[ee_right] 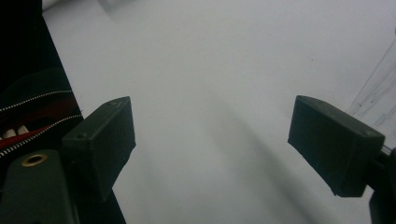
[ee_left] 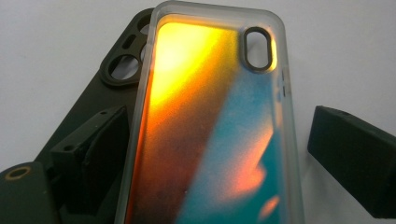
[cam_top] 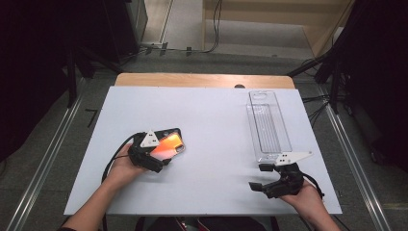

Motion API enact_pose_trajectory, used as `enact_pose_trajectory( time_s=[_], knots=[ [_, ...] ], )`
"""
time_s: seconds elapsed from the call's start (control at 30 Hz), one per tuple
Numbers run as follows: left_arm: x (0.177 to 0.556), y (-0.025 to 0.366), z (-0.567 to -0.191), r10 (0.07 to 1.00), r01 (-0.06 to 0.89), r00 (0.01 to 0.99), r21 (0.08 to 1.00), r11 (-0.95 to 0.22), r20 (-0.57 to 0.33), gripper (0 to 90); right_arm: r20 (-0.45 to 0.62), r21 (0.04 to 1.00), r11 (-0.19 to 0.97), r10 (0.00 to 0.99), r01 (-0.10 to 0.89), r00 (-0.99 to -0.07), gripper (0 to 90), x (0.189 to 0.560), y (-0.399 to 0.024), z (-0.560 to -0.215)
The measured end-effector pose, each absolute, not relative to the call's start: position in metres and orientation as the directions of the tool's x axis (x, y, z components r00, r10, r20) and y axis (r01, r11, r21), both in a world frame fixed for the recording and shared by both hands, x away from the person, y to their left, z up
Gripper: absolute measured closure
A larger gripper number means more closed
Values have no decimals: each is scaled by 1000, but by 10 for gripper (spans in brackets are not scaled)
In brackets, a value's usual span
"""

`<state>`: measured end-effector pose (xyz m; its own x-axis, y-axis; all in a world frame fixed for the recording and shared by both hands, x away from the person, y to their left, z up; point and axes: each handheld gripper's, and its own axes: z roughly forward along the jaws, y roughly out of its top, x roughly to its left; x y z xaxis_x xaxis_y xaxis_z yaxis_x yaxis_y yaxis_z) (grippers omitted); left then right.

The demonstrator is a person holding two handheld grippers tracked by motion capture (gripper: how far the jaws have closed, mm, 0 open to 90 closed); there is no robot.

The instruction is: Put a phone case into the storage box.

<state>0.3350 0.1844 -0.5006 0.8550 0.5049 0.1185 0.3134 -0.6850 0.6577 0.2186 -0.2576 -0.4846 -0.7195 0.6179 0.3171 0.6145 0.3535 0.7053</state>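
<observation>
A translucent phone case glowing orange and teal lies on the white table, partly on top of a black phone case. In the left gripper view the orange case runs up between the two jaws, and the black case sticks out to its left. My left gripper is open around the orange case; its right jaw stands clear of the case's edge. My right gripper is open over bare table near the front right, with nothing between its jaws.
A long clear plastic tray lies lengthwise at the right, just beyond the right gripper, and its edge appears in the right gripper view. The white sheet covers a wooden table. Dark zipped clothing is at the table's front edge.
</observation>
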Motion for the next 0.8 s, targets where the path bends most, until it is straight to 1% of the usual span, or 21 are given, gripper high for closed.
enact_pose_trajectory(
  time_s=[0.03,0.1,0.17,0.27,0.73,0.8],
  knots=[
    [335,184,-501,503,308,855,655,-689,127,67,317,705,354,618,614,-719,130,219,-258,-485],
    [334,184,-501,508,301,848,654,-694,148,106,318,705,353,619,615,-719,130,218,-258,-485],
    [334,185,-502,514,300,844,658,-690,154,117,317,704,353,620,616,-718,130,218,-258,-485],
    [333,186,-502,513,291,843,665,-687,162,155,320,704,351,620,618,-717,130,218,-258,-484],
    [329,183,-499,530,304,829,652,-695,178,171,319,706,352,617,615,-720,130,218,-258,-484],
    [329,183,-498,535,315,828,653,-688,164,171,319,706,352,616,614,-720,130,218,-258,-484]
  ],
)
